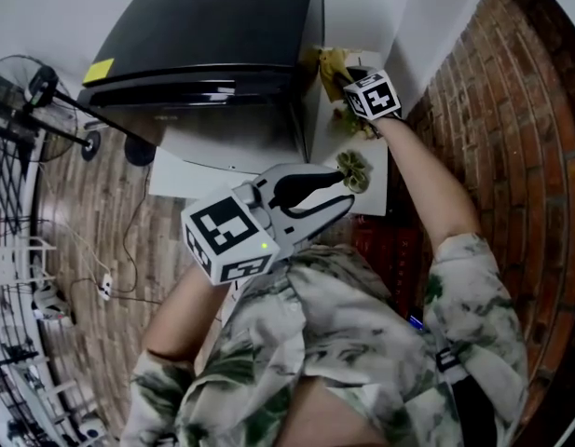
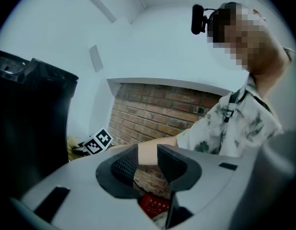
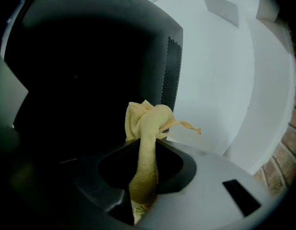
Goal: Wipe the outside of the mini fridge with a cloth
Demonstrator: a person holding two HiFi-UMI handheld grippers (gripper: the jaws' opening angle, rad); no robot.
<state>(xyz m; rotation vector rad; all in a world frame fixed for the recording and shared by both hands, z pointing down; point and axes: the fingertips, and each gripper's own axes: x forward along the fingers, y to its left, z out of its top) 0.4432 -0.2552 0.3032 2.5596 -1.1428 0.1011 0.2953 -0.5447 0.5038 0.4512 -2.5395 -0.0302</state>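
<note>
While the right gripper (image 3: 147, 145) has its jaws clamped on a bunched pale yellow cloth (image 3: 148, 121), that cloth sits at the right side wall of the glossy black mini fridge (image 1: 212, 35); contact cannot be confirmed. Left gripper (image 2: 148, 163) is held well clear of the fridge, jaws slightly parted, nothing between them.
</note>
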